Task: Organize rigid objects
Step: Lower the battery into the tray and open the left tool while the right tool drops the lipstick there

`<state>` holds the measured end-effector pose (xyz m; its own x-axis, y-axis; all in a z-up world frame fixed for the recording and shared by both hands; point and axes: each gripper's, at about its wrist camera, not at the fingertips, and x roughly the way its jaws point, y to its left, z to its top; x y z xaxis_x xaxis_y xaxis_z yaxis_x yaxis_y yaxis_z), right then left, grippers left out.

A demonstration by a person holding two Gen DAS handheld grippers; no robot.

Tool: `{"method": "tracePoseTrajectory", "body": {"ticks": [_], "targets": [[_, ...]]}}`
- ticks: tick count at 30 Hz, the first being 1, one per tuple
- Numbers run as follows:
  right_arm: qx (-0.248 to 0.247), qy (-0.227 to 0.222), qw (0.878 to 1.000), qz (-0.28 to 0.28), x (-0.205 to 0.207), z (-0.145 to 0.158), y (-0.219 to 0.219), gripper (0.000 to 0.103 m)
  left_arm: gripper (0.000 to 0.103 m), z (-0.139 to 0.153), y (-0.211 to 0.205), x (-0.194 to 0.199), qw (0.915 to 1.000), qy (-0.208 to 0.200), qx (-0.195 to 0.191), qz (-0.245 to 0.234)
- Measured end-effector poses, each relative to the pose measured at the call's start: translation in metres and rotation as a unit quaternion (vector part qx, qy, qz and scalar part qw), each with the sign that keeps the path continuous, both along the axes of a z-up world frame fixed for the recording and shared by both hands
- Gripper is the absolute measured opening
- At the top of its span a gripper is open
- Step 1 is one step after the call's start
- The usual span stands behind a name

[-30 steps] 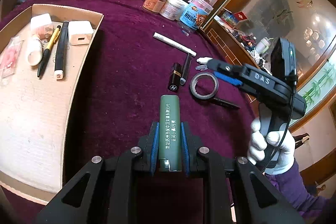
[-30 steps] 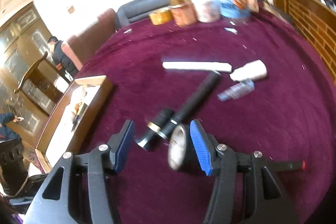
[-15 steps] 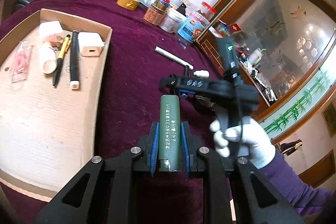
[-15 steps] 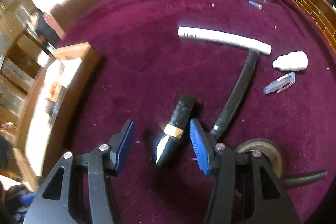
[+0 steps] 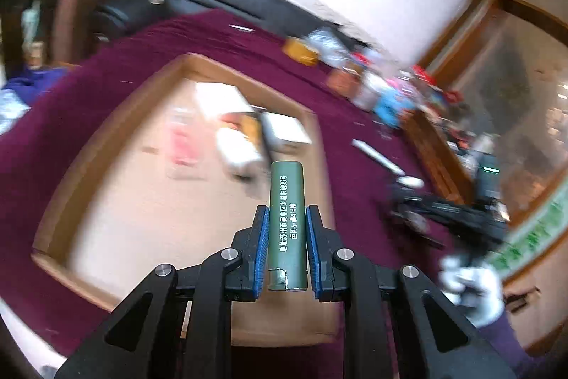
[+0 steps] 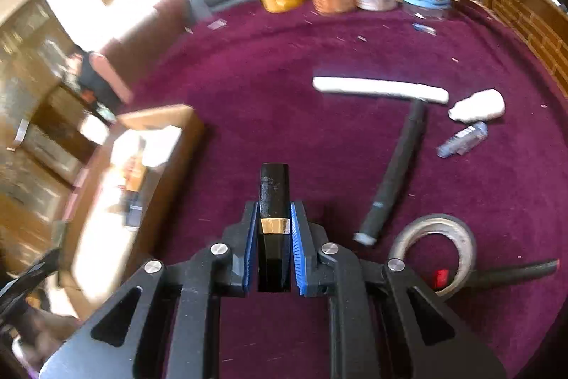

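Now, in the left wrist view, the left gripper (image 5: pixel 284 247) clamps a green cylinder (image 5: pixel 287 222), carried from the purple cloth to above the cardboard tray (image 5: pixel 117 130). Right wrist view: the right gripper (image 6: pixel 272 249) is closing onto the black lipstick (image 6: pixel 273 219), ready to lift.

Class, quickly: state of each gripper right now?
Left gripper: shut on the green cylinder.
Right gripper: jaws closing, pads on the black lipstick tube.
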<state>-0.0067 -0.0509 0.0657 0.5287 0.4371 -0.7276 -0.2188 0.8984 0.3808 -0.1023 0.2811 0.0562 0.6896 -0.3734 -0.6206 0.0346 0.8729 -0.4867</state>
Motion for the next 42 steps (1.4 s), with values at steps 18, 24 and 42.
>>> {"method": "tracePoseTrajectory", "body": {"ticks": [18,24,42], "targets": [[0.043,0.036,0.983,0.177,-0.024,0.0,0.14,0.016,0.017,-0.041,0.03,0.096,0.9769,0.14,0.15,0.061],[0.022,0.056,0.976,0.211,-0.022,-0.017,0.181,0.016,0.033,-0.028,0.043,0.089,0.9856,0.109,0.107,0.071],[-0.008,0.057,0.979,0.198,0.004,-0.029,0.227,0.023,0.051,0.002,0.094,-0.005,0.9919,0.009,-0.012,0.126]]}}
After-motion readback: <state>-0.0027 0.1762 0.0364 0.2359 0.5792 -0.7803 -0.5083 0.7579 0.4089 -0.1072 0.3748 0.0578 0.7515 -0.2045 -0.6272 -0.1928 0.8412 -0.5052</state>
